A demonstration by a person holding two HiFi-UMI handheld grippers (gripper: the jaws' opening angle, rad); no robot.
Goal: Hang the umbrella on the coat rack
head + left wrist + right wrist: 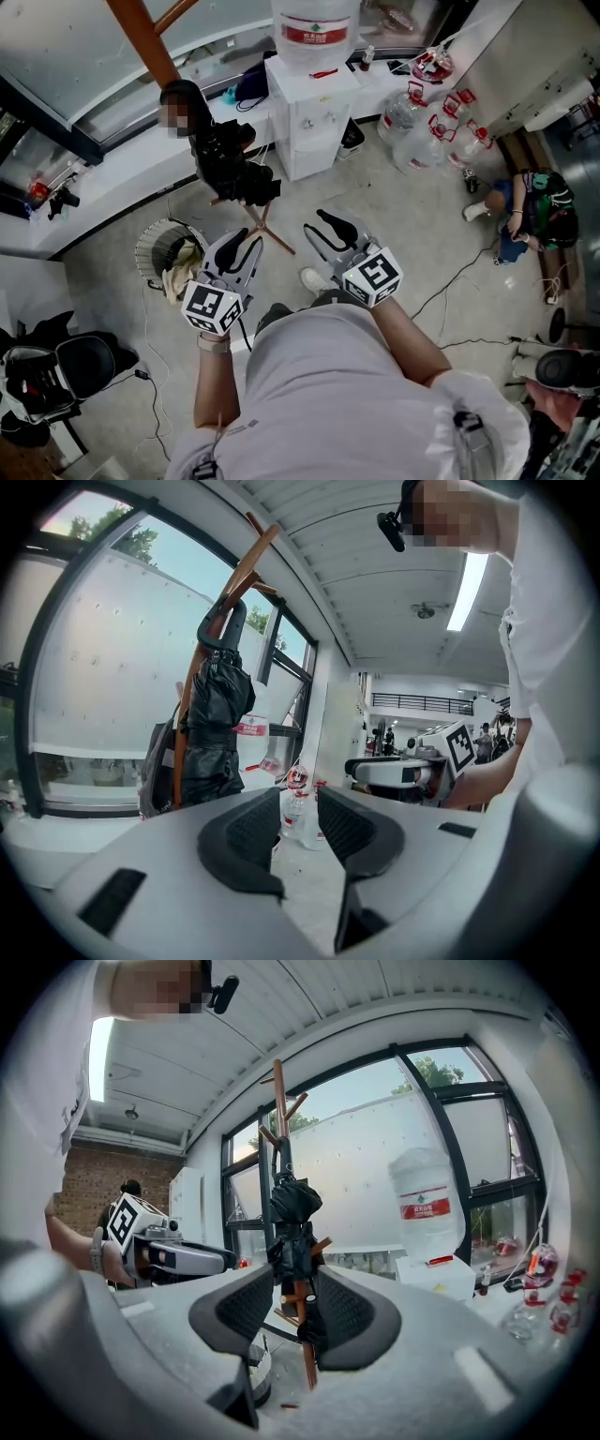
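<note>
A black folded umbrella [230,159] hangs by its hooked handle on the wooden coat rack [141,37]. In the left gripper view the umbrella [214,733] hangs against the rack's pole [246,569], far ahead and to the left. The right gripper view shows the umbrella [295,1218] on the rack [279,1101] straight ahead, seen through the narrow slit between the jaws. My left gripper [247,236] and right gripper [316,223] are held side by side close to my body, well short of the rack. Both are shut with nothing between the pads.
A white water dispenser [309,103] with a bottle on top stands right of the rack. Several water jugs [422,131] lie on the floor beyond it. A wire waste basket [173,253] is near my left gripper. A person [530,216] sits at the right, and cables cross the floor.
</note>
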